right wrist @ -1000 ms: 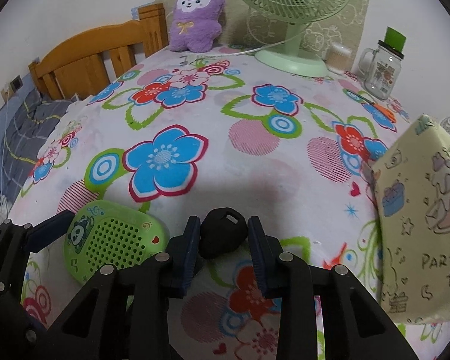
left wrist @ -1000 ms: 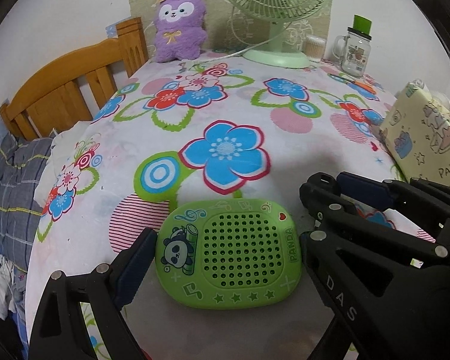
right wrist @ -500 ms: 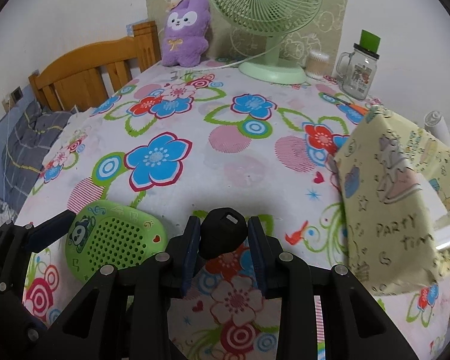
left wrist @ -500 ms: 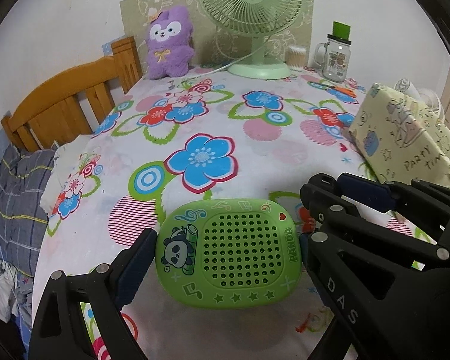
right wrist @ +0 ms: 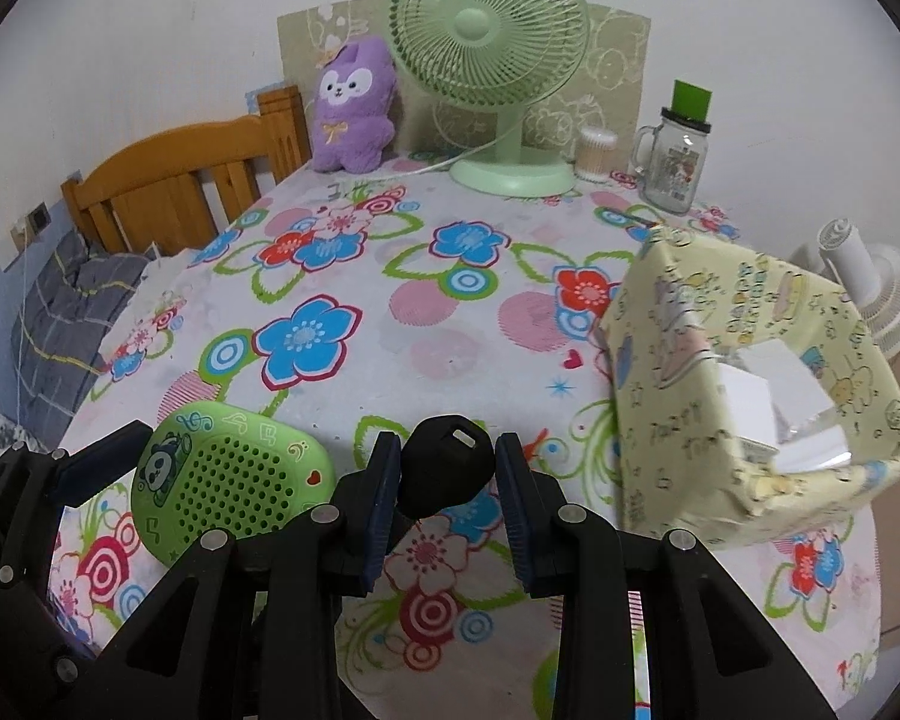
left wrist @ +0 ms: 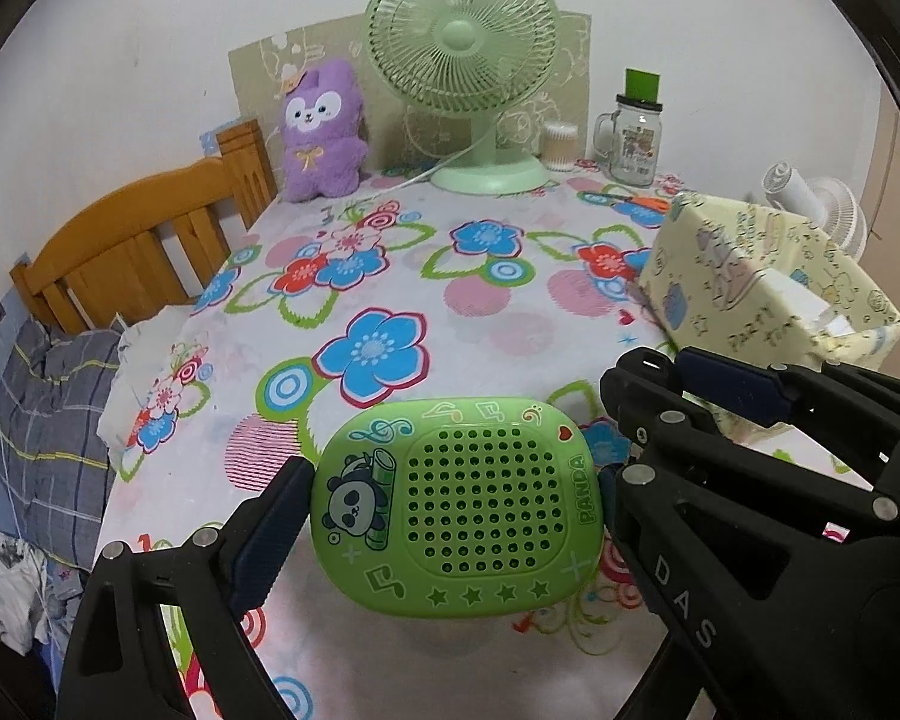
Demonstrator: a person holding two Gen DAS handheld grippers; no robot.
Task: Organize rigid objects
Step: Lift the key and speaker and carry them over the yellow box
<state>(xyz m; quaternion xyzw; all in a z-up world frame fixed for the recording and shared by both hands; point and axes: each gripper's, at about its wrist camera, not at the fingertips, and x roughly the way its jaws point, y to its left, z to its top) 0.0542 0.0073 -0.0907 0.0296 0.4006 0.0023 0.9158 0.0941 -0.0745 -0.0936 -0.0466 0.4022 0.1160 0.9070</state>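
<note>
My left gripper (left wrist: 453, 507) is shut on a green panda box (left wrist: 456, 504) with a dotted lid and holds it above the flowered table (left wrist: 390, 276). The box also shows in the right wrist view (right wrist: 228, 477), at the lower left, with the left gripper (right wrist: 60, 480) around it. My right gripper (right wrist: 447, 480) is shut on a small black rounded object (right wrist: 444, 471) and holds it above the table's front part. A pale yellow patterned open container (right wrist: 750, 384) stands at the right, with white items inside.
At the back stand a green fan (right wrist: 492, 60), a purple plush toy (right wrist: 354, 108), a glass mug jar (right wrist: 675, 162) and a small cotton-swab pot (right wrist: 594, 153). A wooden bed frame (right wrist: 180, 180) lies left of the table. A white fan (right wrist: 876, 282) sits beyond the right edge.
Both grippers have risen and pulled back with their objects; more of the table and the yellow container's open top show now. The grips are unchanged.
</note>
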